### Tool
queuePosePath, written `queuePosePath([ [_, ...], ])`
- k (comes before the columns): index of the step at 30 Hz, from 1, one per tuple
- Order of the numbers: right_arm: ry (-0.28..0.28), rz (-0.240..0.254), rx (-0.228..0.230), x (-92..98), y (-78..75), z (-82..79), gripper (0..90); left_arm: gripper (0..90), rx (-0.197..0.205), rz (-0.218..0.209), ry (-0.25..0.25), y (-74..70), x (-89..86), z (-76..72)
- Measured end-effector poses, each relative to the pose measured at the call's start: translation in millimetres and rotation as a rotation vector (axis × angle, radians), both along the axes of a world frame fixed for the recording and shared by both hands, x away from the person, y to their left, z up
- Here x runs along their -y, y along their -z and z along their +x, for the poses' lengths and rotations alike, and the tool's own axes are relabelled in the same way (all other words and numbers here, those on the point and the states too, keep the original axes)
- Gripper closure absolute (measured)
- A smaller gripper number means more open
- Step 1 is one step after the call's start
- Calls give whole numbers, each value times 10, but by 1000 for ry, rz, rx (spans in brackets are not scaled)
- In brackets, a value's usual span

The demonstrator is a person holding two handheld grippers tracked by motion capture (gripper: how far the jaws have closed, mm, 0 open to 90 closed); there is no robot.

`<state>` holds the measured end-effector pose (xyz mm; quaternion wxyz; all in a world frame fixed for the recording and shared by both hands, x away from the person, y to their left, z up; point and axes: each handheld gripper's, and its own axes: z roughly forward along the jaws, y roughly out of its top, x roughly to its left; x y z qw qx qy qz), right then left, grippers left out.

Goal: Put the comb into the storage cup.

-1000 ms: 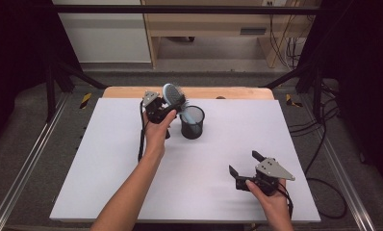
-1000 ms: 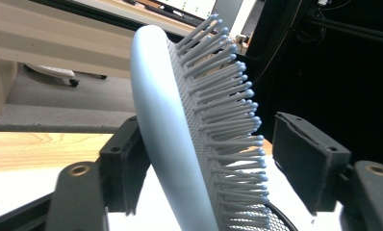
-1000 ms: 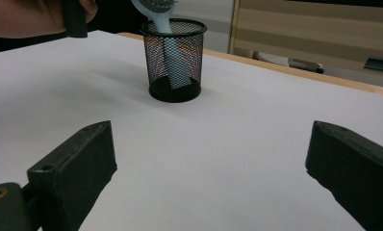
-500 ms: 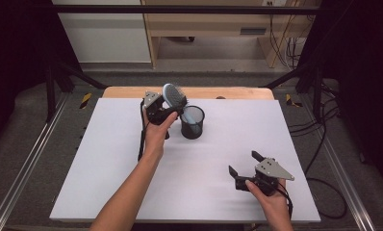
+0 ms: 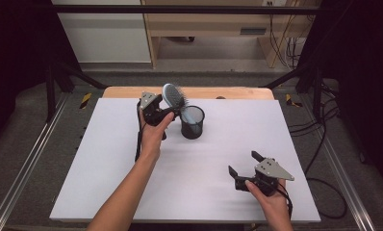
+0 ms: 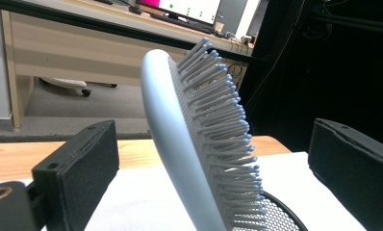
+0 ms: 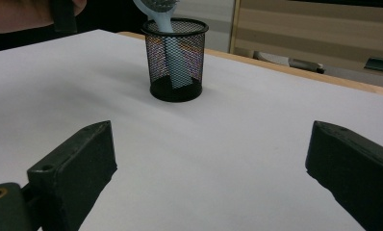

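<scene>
The brush (image 5: 174, 98) stands with its handle down inside the black mesh cup (image 5: 193, 124), near the far edge of the white table (image 5: 108, 159). Its head leans out over the rim toward the left gripper (image 5: 166, 109). In the left gripper view the head (image 6: 194, 139) rises between the two jaws, and there is a clear gap on each side (the pads do not press on it). These jaws have just been opening and now stand wide apart around the brush. In the right gripper view the pale handle (image 7: 172, 57) can be seen through the mesh. The right gripper (image 5: 244, 166) is low over the near right part of the table, well apart from the cup, with its jaws spread and nothing between them.
</scene>
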<state>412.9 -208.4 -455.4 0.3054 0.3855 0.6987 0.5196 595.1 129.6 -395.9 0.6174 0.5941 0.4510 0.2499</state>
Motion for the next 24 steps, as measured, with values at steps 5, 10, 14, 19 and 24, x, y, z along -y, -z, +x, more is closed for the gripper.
queuePosePath([
  [5, -2, -1, -1, -4, 2, 2, 37, 35, 8, 23, -1, 6, -19, -26],
  [10, -1, -2, 0, -4, 0, 0, 38, 34, 15, 38, 1, 10, -27, -53],
  [14, -3, -3, 0, -7, 0, 1, 38, 34, 25, 47, 5, 0, -28, -73],
  [19, -3, -3, 1, -9, -2, -2, 38, 28, 29, 71, 10, -4, -23, -96],
  [24, -4, -4, 1, -12, 0, 3, 37, 26, 27, 89, 13, 3, -25, -117],
])
